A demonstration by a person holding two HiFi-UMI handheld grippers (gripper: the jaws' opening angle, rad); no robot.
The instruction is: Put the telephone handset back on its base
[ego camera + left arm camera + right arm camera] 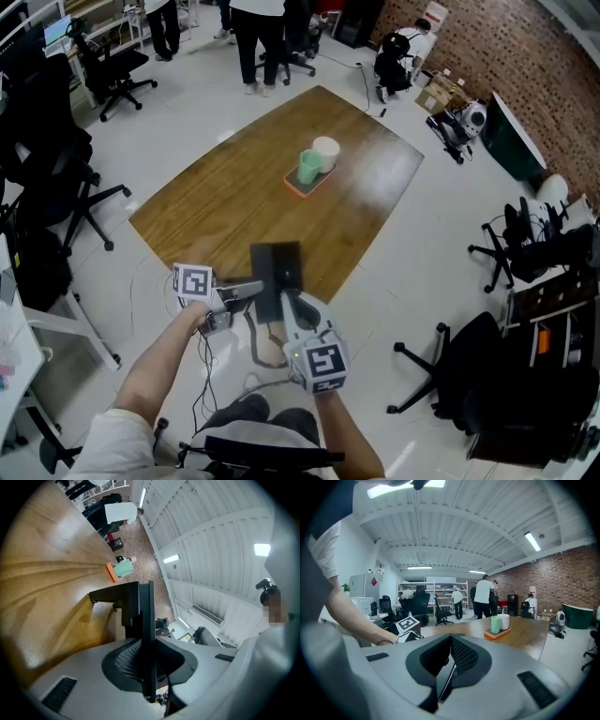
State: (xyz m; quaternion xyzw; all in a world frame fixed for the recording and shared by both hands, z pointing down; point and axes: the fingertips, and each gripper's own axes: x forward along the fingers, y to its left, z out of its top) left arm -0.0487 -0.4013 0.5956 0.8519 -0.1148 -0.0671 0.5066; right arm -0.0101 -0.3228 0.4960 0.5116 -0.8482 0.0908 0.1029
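A black telephone handset point(277, 270) hangs over the near edge of the wooden table point(234, 187). My left gripper point(255, 291) meets it from the left, and its jaws are shut on the handset's thin black edge point(119, 597). My right gripper point(286, 307) comes up from below to the narrow lower end. In the right gripper view a thin dark edge point(446, 681) sits between that gripper's closed jaws. A curly cord point(255, 342) hangs below both grippers. I cannot make out a separate base.
An orange tray point(302, 186) with a green cup point(309, 167) and a white cup point(326, 150) stands mid-table. Office chairs point(441, 370) stand on the white floor around the table. Several people stand at the far end of the room.
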